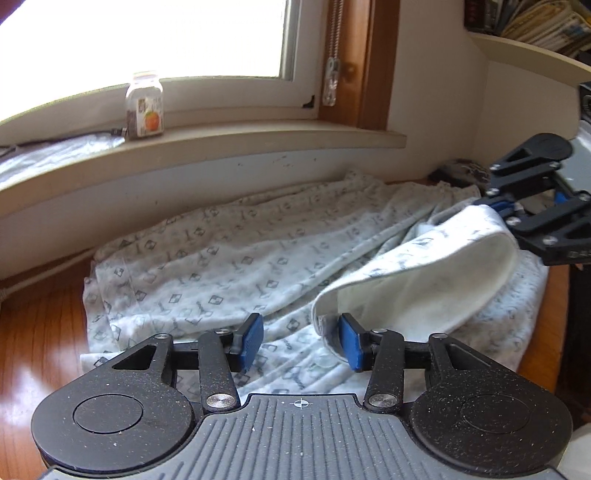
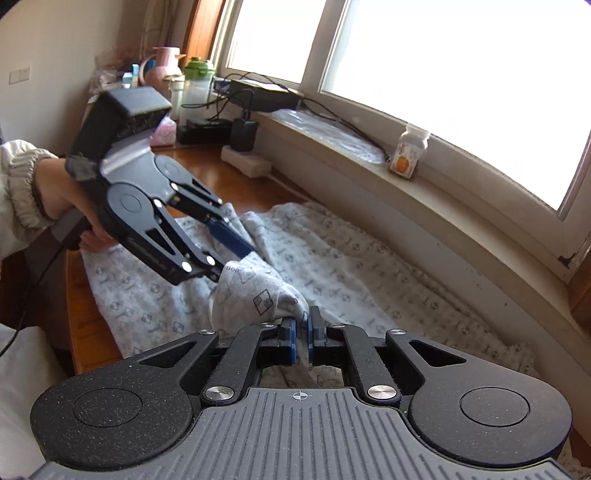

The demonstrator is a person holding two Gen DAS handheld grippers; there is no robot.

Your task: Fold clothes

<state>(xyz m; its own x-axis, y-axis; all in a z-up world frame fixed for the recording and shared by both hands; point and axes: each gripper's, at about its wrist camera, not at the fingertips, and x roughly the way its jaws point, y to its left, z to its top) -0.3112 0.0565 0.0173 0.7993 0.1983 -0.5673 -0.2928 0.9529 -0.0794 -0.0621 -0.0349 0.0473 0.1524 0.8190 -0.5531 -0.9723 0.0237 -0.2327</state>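
Garment (image 1: 229,258) edge inside right jaws, beside spread left jaws

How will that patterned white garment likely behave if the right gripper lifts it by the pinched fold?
Probably floppy: the garment lies rumpled, and its fold curls over between the grippers. Likely light, since the right gripper holds it raised by one thin pinch. It may drag across the wooden table.

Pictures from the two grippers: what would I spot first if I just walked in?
The big white patterned garment spread on the wooden table below the bright window. The right gripper pinches a lifted strip of it, while the left gripper is open, with the strip's other end beside one pad. A little jar with an orange on its label stands on the windowsill.
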